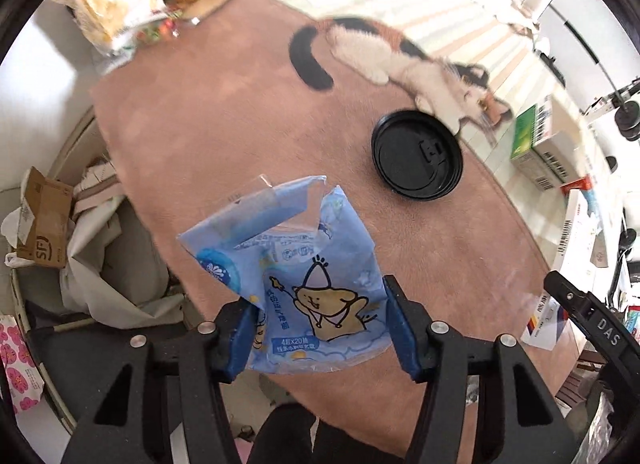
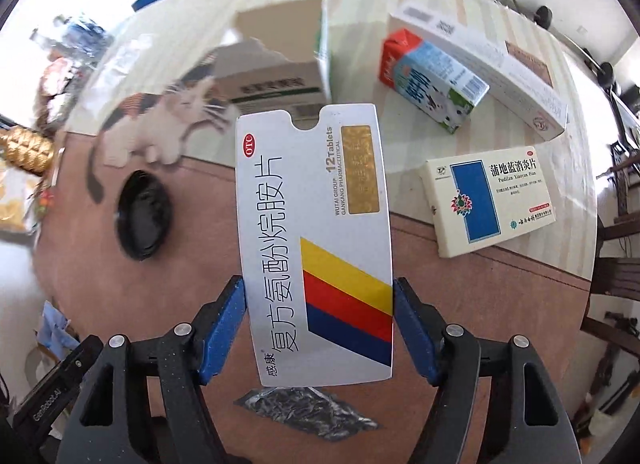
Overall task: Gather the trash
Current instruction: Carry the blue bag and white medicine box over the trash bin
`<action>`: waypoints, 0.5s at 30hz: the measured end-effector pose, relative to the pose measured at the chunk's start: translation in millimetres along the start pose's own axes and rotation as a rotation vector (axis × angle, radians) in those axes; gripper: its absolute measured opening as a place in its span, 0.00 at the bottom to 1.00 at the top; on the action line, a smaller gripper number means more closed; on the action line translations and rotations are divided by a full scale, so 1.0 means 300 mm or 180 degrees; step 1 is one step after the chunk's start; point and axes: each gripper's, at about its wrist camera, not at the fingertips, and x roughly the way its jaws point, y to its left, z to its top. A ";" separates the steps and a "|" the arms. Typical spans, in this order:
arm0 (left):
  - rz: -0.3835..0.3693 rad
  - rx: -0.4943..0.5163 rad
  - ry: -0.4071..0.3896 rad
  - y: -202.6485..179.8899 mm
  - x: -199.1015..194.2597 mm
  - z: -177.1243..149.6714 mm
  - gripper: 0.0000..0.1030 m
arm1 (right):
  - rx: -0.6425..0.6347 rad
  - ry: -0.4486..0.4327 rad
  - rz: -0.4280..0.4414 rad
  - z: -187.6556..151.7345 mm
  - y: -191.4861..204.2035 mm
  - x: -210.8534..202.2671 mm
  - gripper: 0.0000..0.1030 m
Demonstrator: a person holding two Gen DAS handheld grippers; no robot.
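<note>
My left gripper [image 1: 320,328] is shut on a crumpled blue tissue wrapper [image 1: 292,268] with a cartoon animal, held above the pink mat's near edge. My right gripper [image 2: 318,328] is shut on a flat white medicine box [image 2: 316,236] with yellow, red and blue stripes, held above the table. A black plastic cup lid [image 1: 416,154] lies on the mat; it also shows in the right wrist view [image 2: 144,214]. A crumpled dark foil piece [image 2: 308,410] lies on the mat under the right gripper.
A trash bin [image 1: 36,284] with cardboard and paper stands at the left, below the table edge. A white-and-blue medicine box [image 2: 492,204], a milk carton [image 2: 432,84], a long white box [image 2: 480,64] and an open green-white carton [image 2: 280,60] lie on the table. Snack bags [image 1: 112,0] sit at the far left.
</note>
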 end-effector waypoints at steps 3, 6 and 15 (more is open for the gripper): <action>-0.0031 -0.0020 -0.0129 0.097 -0.048 -0.019 0.53 | -0.0041 -0.0219 0.0052 -0.005 0.002 -0.076 0.72; -0.0058 -0.0024 -0.0205 0.141 -0.078 -0.025 0.53 | -0.0050 -0.0492 0.0011 0.036 -0.009 -0.135 0.72; -0.0227 -0.0133 -0.0329 0.237 -0.175 -0.182 0.53 | -0.0328 -0.0586 0.0243 -0.093 0.025 -0.300 0.72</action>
